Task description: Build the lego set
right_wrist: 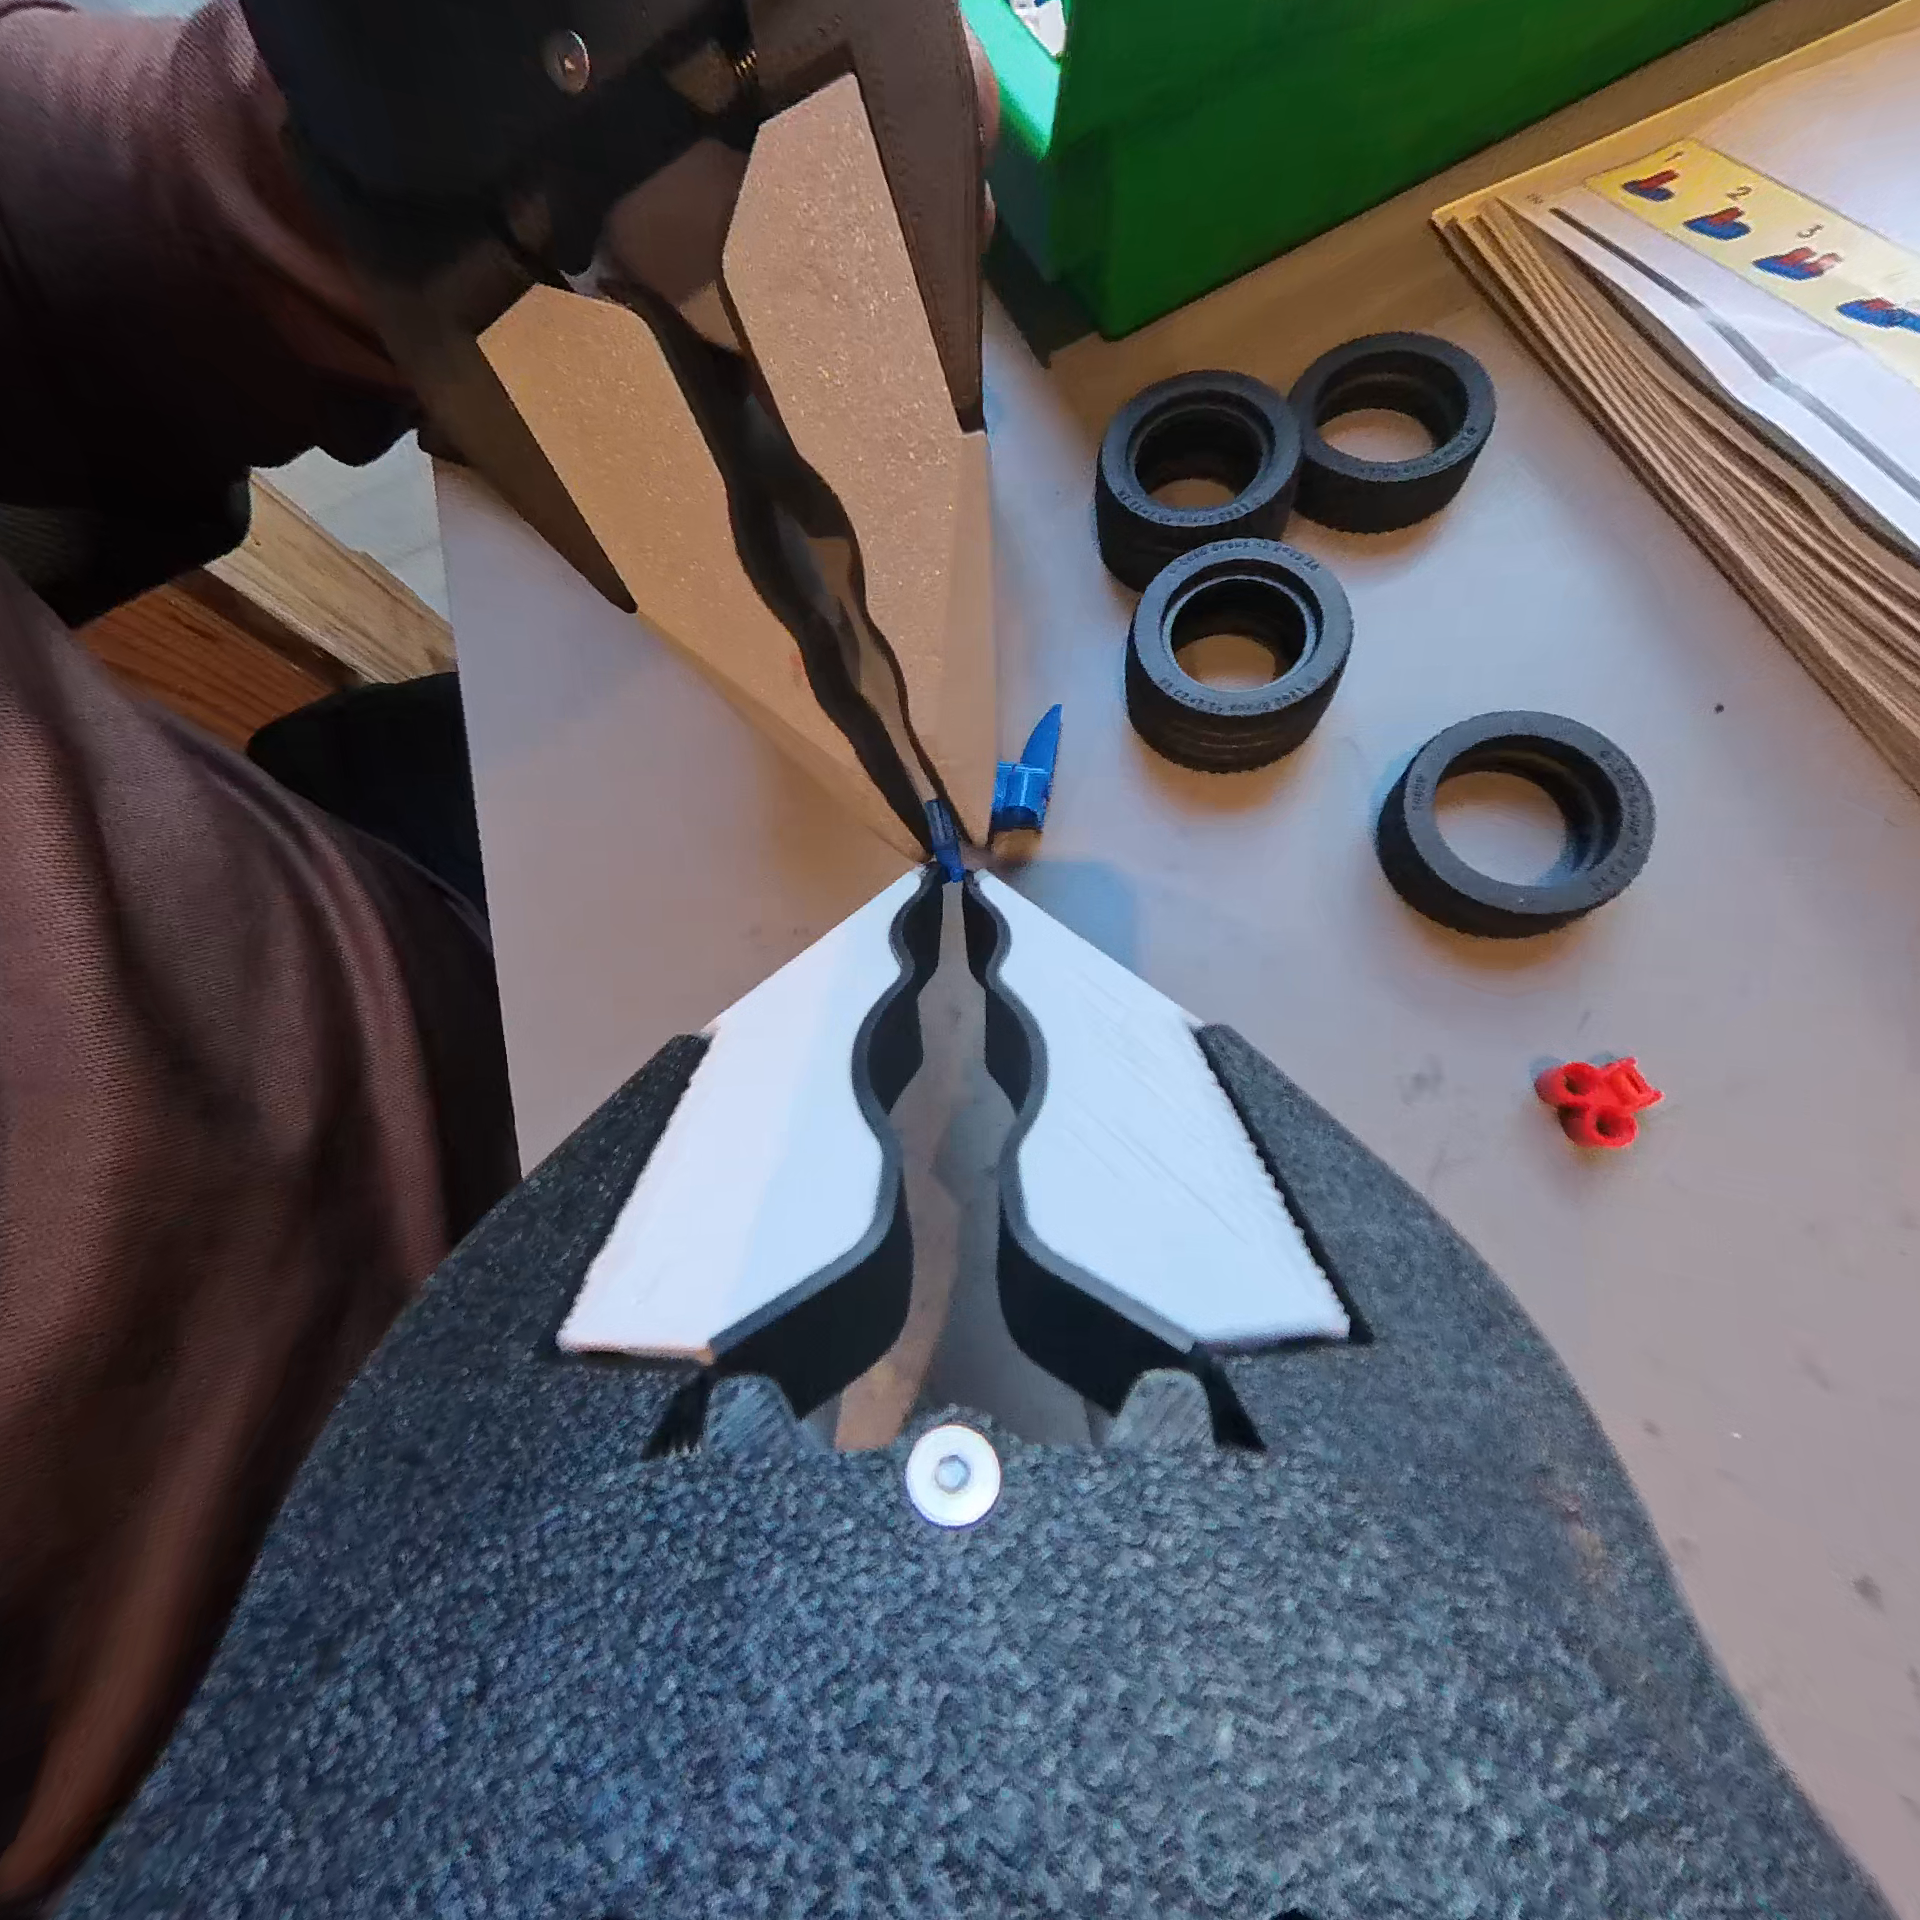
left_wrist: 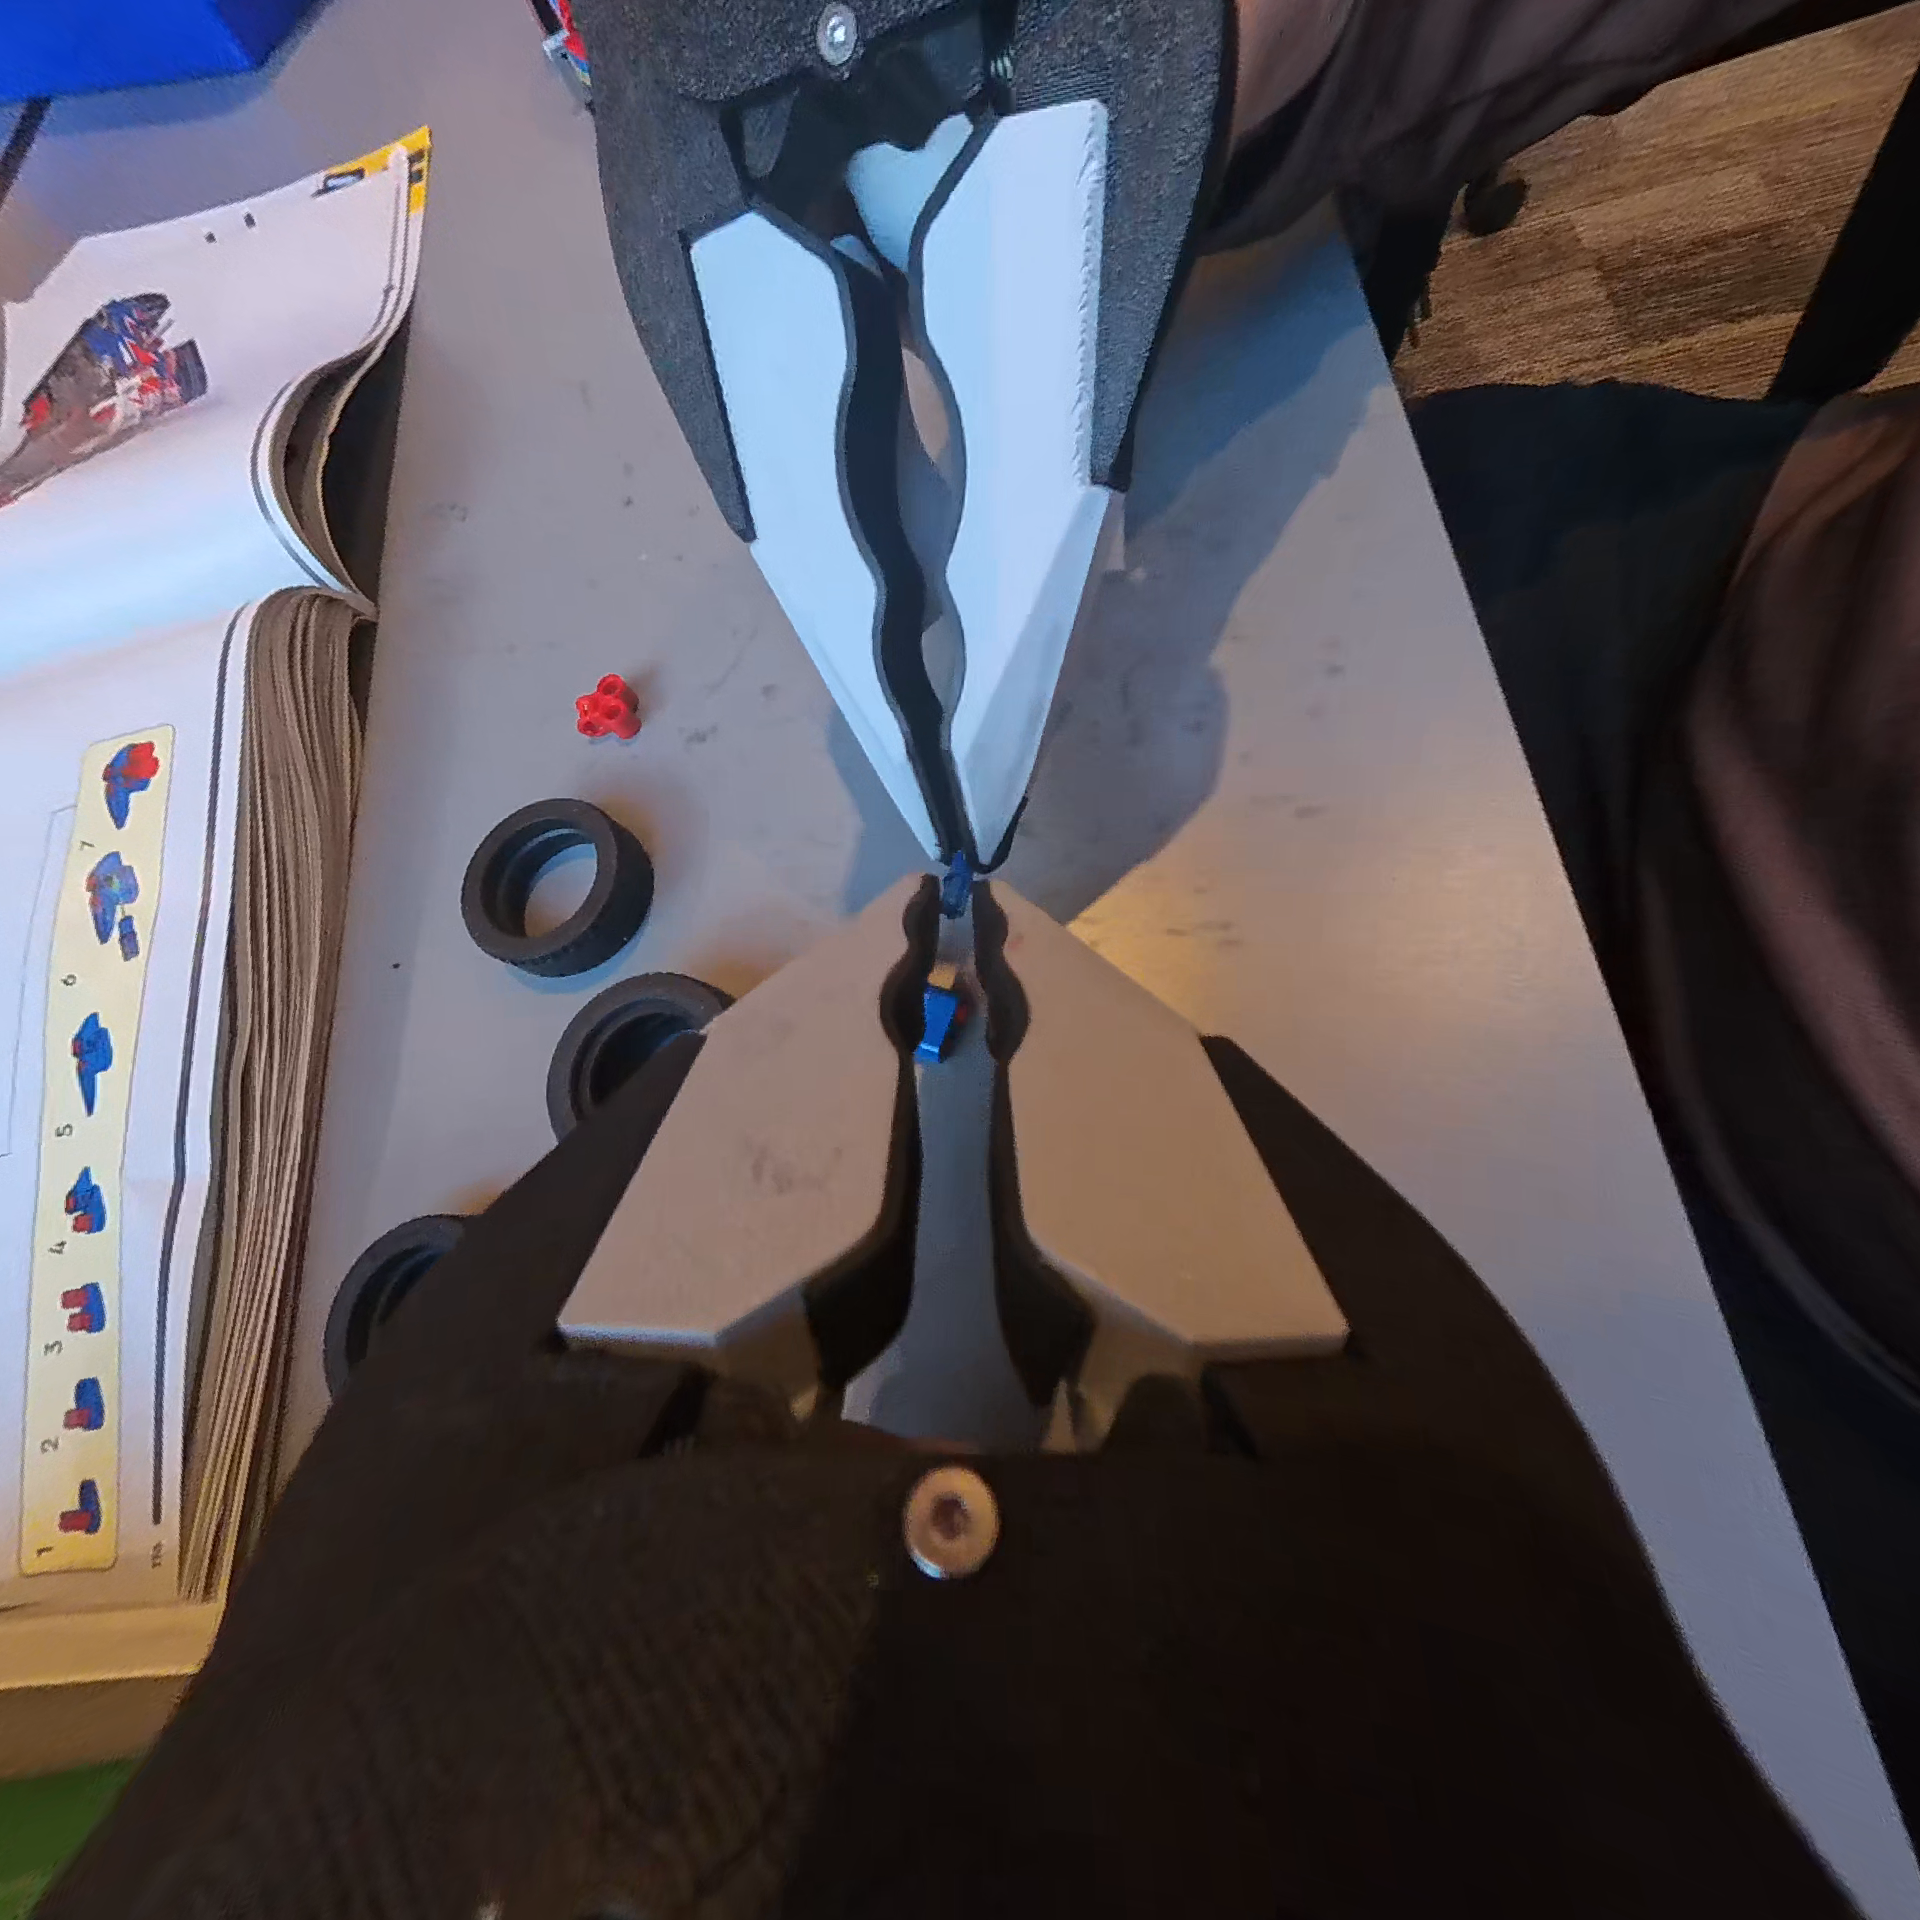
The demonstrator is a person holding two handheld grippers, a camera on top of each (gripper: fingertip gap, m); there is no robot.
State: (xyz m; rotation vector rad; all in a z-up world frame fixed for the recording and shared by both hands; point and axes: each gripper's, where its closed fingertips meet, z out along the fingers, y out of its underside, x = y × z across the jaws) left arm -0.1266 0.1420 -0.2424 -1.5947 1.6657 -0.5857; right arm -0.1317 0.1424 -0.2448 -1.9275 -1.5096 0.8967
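My left gripper [left_wrist: 953,891], with grey fingers, and my right gripper [right_wrist: 948,878], with white fingers, meet tip to tip above the grey table [left_wrist: 1299,1039]. A small blue Lego pin [left_wrist: 957,875] sits between both sets of tips, and both jaws stand nearly closed on it. It also shows in the right wrist view [right_wrist: 941,831]. The right gripper [left_wrist: 972,854] enters the left wrist view from the top. The left gripper [right_wrist: 943,834] enters the right wrist view from the top. A blue pointed Lego piece [right_wrist: 1023,784] lies on the table just beside the tips, and it shows between my left fingers [left_wrist: 940,1023].
Several black tyres [right_wrist: 1236,649] and a red connector [right_wrist: 1595,1101] lie on the table. An open instruction booklet [left_wrist: 125,1039] lies beyond them. A green bin [right_wrist: 1299,135] stands at the back. The table edge [left_wrist: 1558,935] and a person's dark clothing are close by. Both grippers' tips are close together, under 4 cm apart.
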